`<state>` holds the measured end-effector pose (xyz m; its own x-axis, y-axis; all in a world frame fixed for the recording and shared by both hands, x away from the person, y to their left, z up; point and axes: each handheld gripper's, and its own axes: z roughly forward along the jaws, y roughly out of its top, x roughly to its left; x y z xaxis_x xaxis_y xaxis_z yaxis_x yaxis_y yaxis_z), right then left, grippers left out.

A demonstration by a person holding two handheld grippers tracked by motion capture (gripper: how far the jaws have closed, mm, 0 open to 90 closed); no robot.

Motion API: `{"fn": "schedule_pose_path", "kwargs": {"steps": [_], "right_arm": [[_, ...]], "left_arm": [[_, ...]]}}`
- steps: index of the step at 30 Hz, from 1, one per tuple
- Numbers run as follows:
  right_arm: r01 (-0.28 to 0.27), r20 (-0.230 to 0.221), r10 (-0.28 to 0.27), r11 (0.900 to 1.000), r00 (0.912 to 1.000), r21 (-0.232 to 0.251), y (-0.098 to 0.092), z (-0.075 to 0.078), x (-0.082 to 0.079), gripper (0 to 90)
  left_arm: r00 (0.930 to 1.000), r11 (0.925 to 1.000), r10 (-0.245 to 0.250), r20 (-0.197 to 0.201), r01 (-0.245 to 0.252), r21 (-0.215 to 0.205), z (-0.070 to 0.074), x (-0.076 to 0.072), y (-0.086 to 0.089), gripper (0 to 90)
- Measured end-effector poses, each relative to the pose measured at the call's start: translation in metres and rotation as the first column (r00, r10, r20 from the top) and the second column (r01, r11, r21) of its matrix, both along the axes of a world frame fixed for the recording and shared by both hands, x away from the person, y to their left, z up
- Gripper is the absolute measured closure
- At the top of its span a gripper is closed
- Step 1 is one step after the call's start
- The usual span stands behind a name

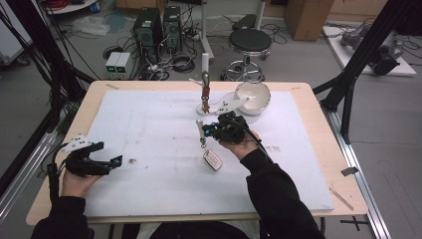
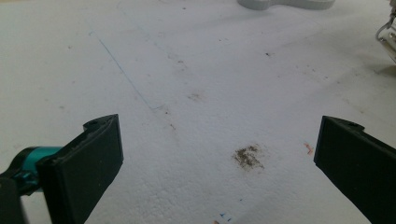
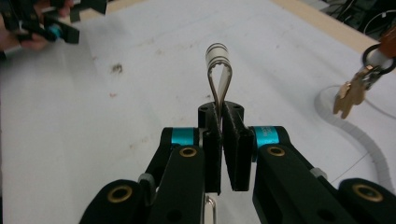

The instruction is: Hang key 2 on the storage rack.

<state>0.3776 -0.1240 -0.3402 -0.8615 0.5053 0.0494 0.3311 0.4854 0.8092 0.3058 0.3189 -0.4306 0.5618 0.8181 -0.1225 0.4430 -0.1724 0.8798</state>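
Note:
My right gripper (image 1: 208, 130) is near the table's middle, above the white sheet (image 1: 149, 129). In the right gripper view this gripper (image 3: 223, 111) is shut on a thin strap loop (image 3: 218, 77) that ends in a banded metal cap. Below it in the high view a short chain runs down to a white key fob (image 1: 212, 160); I cannot tell whether the fob touches the sheet. Behind it a small stand (image 1: 205, 92) carries a hanging bunch of keys (image 3: 348, 97). My left gripper (image 1: 110, 162) rests low at the table's left, jaws wide open (image 2: 219, 135) over bare sheet.
A white bowl (image 1: 253, 97) stands at the back, right of the key stand. A brown stain (image 2: 247, 157) marks the sheet between the left jaws. The stand's round white base (image 3: 359, 135) lies right of my right gripper. The wooden table edge (image 1: 318, 114) borders the sheet.

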Motion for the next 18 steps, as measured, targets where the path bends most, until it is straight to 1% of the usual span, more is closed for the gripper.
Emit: {"fn": "schedule_pose_path", "kwargs": {"steps": [1,2,3,4,8,10,11,12,18], "right_arm": [[0.000,0.000,0.000,1.000,1.0000,0.000,0.000,0.000,0.000,86.6],[0.010,0.016,-0.011,1.000,0.9998,0.021,-0.004,0.004,0.000,86.6],[0.010,0.016,-0.011,1.000,0.9998,0.021,-0.004,0.004,0.000,86.6],[0.017,0.031,-0.019,0.999,0.9994,0.049,-0.009,0.011,-0.001,86.6],[0.016,0.054,-0.021,0.995,0.9983,0.093,-0.018,0.025,-0.005,86.6],[0.013,0.063,-0.020,0.994,0.9979,0.109,-0.022,0.031,-0.006,86.6],[0.013,0.063,-0.020,0.994,0.9979,0.109,-0.022,0.031,-0.006,86.6],[0.011,0.072,-0.019,0.993,0.9972,0.115,-0.024,0.039,-0.007,86.6],[-0.007,0.106,-0.008,0.990,0.9943,0.139,-0.027,0.059,-0.012,86.5]], "left_arm": [[1.0000,1.0000,0.000,0.000,0.000,0.000,0.000,0.000,0.000,1.8],[1.0000,1.0000,0.000,0.001,0.000,0.000,0.000,0.000,0.000,1.8],[1.0000,1.0000,0.000,0.001,0.000,0.000,0.000,0.000,0.000,1.7],[1.0000,1.0000,0.000,0.001,0.000,0.001,0.000,0.000,0.000,1.7],[1.0000,1.0000,-0.001,0.003,0.001,-0.001,0.000,0.000,0.000,1.8],[1.0000,1.0000,-0.001,-0.001,0.001,-0.005,0.000,0.000,0.001,1.8],[1.0000,1.0000,-0.001,-0.001,0.001,-0.005,0.000,0.000,0.001,1.8],[1.0000,1.0000,0.001,0.000,-0.001,-0.008,0.001,0.000,0.001,1.8],[0.9999,0.9998,0.008,0.009,-0.008,-0.016,0.003,-0.002,0.002,1.8]]}}
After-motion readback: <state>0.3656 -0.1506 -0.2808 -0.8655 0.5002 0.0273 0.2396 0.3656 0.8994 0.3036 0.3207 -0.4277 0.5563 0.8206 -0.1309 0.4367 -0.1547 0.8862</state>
